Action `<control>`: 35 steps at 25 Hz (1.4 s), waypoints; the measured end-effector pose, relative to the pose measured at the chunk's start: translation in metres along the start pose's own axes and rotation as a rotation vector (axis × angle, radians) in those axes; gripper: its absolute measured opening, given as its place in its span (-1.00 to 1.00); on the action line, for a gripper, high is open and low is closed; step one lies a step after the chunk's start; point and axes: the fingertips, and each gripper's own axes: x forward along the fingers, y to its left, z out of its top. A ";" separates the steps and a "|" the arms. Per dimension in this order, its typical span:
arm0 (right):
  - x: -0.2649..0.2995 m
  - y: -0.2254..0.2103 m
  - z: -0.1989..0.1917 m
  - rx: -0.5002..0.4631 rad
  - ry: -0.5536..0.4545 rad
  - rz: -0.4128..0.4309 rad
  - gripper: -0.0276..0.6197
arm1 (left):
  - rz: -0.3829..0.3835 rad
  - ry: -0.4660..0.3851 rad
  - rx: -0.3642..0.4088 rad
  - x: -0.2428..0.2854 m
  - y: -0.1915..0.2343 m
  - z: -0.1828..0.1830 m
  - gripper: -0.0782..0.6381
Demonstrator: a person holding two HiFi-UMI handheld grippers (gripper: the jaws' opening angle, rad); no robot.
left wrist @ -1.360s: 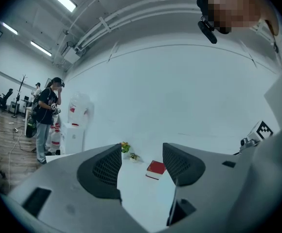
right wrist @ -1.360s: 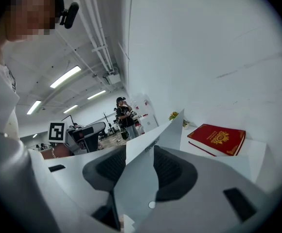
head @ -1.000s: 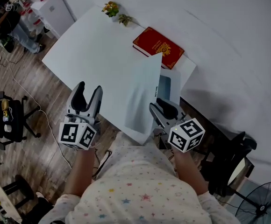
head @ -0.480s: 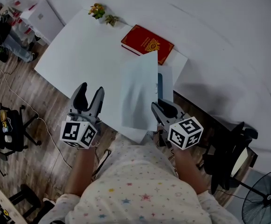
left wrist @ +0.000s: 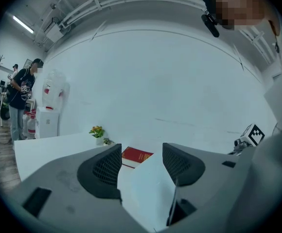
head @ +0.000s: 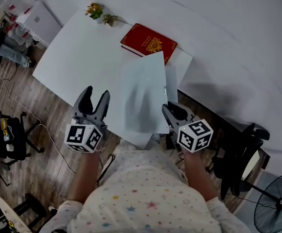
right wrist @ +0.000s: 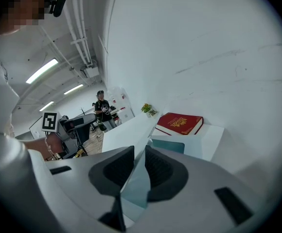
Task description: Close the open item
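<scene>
Open box (head: 142, 92), apparently, on white table (head: 82, 50) over wood floor (head: 34, 130).

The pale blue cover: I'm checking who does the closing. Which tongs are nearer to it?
Right. The right tongs are clamped on the near edge of the cover; the left tongs are open, apart from it, off its left side.

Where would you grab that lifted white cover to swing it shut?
Take the white cover by its thin near-right edge, from the person's side, where the right tool clamps it. It is a flat sheet tilted up off the table, so only an edge fits between the jaws.
</scene>
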 end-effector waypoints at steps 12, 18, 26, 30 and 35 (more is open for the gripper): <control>-0.006 -0.033 -0.025 0.052 0.025 -0.072 -0.70 | -0.008 0.113 -0.014 0.024 0.000 -0.049 -0.10; -0.009 -0.041 -0.035 0.072 0.025 -0.105 -0.70 | -0.025 0.217 -0.001 0.030 -0.001 -0.092 -0.10; -0.010 -0.052 -0.046 0.091 0.036 -0.139 -0.70 | -0.079 0.353 0.003 0.035 -0.006 -0.147 -0.10; -0.010 -0.058 -0.052 0.096 0.040 -0.158 -0.70 | -0.112 0.414 -0.062 0.036 -0.015 -0.171 -0.10; -0.010 -0.063 -0.058 0.105 0.044 -0.175 -0.70 | -0.164 0.463 -0.083 0.038 -0.029 -0.190 -0.10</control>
